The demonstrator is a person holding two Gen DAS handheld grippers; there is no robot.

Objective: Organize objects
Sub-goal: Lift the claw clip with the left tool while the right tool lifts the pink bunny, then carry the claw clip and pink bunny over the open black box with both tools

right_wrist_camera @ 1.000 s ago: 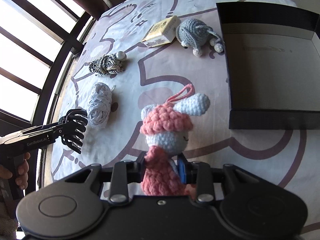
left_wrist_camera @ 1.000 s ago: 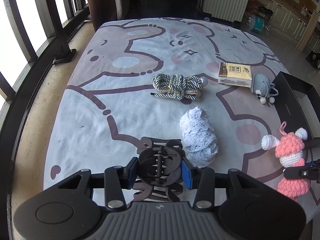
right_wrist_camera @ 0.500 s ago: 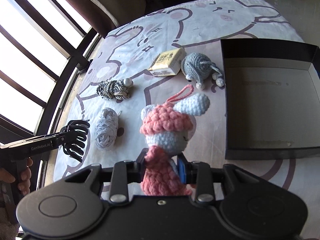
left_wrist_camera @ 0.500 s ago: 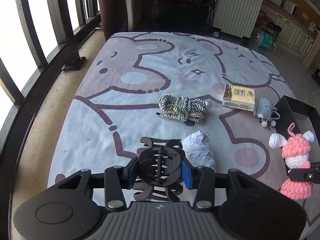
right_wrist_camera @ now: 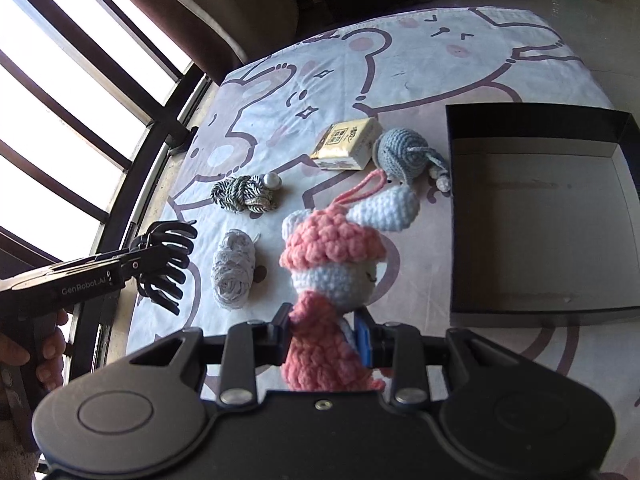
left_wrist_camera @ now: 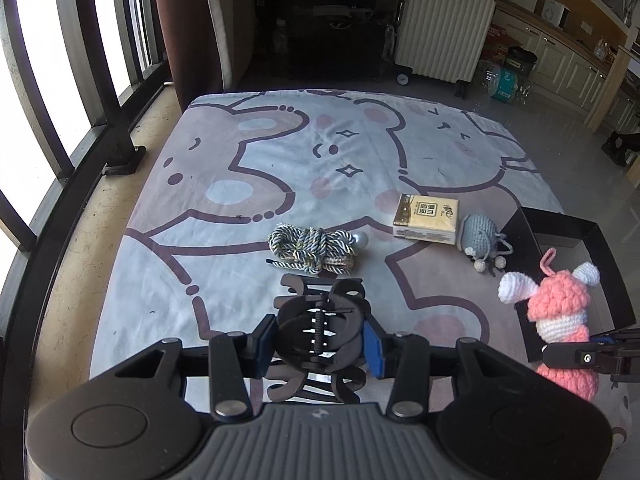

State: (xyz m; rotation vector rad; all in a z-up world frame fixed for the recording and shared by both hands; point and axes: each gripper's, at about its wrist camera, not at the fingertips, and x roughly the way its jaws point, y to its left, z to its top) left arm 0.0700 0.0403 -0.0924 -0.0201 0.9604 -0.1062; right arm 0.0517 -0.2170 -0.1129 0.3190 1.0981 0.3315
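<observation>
Right wrist view: the right gripper (right_wrist_camera: 322, 334), fingers clamped on the upright pink crochet doll (right_wrist_camera: 332, 276), hung just left of the open black box (right_wrist_camera: 536, 216) and nearer it than the left gripper (left_wrist_camera: 320, 340), which gripped a black hair claw (left_wrist_camera: 320, 328).

Both pairs of tongs have been raised above the cartoon-printed mat (left_wrist_camera: 256, 208). The left tongs (left_wrist_camera: 320, 340), closed on the black hair claw (left_wrist_camera: 320, 330), have been lifted away from the white lace bundle (right_wrist_camera: 233, 270), which is now hidden behind the claw in the left wrist view. The rope bundle (left_wrist_camera: 314, 249) and tissue pack (left_wrist_camera: 426, 219) are seen lower and smaller in that view. The right tongs (right_wrist_camera: 324, 336), clamped on the pink crochet doll (right_wrist_camera: 332, 256), have been lifted too, and the whole of the black box (right_wrist_camera: 536, 312) has been brought into the right wrist view.
</observation>
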